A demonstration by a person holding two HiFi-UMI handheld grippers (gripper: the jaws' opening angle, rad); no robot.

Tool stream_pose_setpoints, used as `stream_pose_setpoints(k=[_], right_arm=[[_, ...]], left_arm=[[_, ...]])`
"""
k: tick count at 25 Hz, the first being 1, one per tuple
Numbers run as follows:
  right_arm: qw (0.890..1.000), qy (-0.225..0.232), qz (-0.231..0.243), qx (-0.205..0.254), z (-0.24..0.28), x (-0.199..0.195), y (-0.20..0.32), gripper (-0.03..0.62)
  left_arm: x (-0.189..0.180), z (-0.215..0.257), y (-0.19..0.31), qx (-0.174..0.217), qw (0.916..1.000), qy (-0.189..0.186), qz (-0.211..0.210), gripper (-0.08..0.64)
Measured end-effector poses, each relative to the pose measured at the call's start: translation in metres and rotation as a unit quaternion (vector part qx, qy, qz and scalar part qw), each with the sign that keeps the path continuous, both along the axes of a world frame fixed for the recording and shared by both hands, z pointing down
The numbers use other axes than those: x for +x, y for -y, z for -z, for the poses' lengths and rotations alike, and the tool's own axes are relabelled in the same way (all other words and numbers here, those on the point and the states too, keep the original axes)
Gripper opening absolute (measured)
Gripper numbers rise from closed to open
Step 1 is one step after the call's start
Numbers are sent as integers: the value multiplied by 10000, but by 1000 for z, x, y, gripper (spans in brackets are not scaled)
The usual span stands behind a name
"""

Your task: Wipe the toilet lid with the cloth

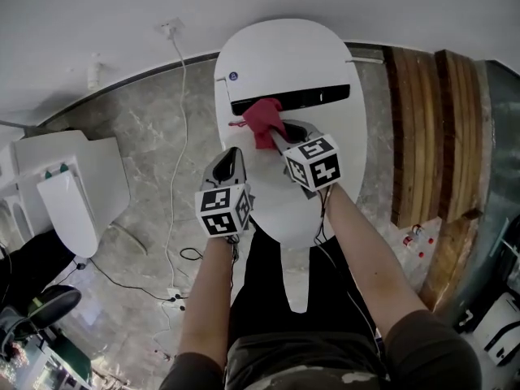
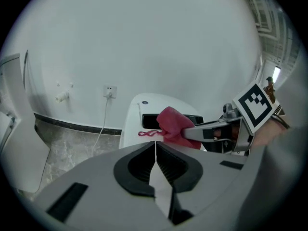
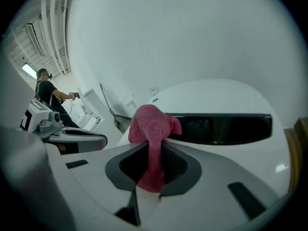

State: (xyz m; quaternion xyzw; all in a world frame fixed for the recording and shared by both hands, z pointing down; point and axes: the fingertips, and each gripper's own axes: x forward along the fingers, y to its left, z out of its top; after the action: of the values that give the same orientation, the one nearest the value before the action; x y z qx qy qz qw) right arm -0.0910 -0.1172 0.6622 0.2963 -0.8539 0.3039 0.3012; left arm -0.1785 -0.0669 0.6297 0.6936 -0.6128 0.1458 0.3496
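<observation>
Little wiping seems done yet: the right gripper [image 3: 153,153] pinches the red cloth [image 1: 263,119] over the toilet lid [image 1: 284,63] (near its dark slot), the left gripper [image 2: 155,148] hangs closed and empty; the lid looks unwiped.

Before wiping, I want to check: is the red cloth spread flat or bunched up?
Bunched up: the cloth is a crumpled wad, pinched by the right gripper between its jaws.

Left gripper [image 2: 155,146] shut, empty; right gripper [image 2: 186,133] pinches red cloth [image 2: 171,121].
</observation>
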Motion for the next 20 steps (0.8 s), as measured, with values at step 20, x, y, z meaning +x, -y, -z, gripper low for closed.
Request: stream_pose_setpoints(k=[20], right_arm=[[9958, -63, -908, -50, -3, 255, 50, 58]], left_arm=[[209, 1, 26, 74, 9989, -152, -433, 14]])
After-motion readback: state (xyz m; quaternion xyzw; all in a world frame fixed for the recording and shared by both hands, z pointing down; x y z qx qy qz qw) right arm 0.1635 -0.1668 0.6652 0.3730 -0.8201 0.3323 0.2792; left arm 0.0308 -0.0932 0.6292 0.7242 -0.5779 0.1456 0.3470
